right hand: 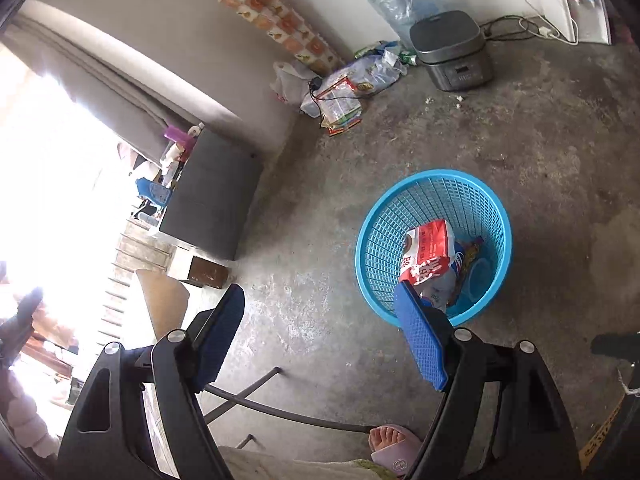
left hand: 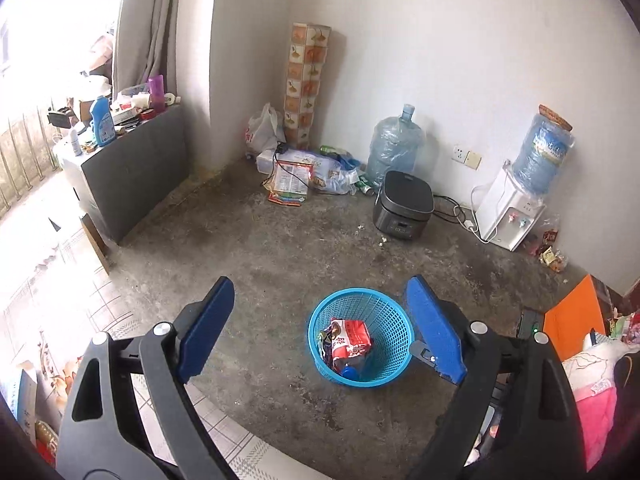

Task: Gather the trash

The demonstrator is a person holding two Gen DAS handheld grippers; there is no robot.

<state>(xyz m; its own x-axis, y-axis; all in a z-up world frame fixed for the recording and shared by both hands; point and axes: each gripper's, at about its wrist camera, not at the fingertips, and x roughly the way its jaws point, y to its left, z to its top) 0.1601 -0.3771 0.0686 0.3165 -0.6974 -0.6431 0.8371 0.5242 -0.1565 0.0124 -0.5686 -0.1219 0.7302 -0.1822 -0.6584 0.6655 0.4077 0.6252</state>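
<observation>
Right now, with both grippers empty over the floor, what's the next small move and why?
Probably swing the left gripper toward the wrapper pile in the corner. Both it and the right gripper are open and hold nothing, the blue basket already has packets, and loose wrappers lie on the floor.

Bare concrete floor [left hand: 256, 264] lies open around the blue basket [left hand: 394, 322] (its mouth unobstructed). Clutter [left hand: 304, 172], rice cooker [left hand: 403, 209] and dispenser [left hand: 510, 216] line the far wall; a cabinet [left hand: 136, 176] blocks the left.
</observation>
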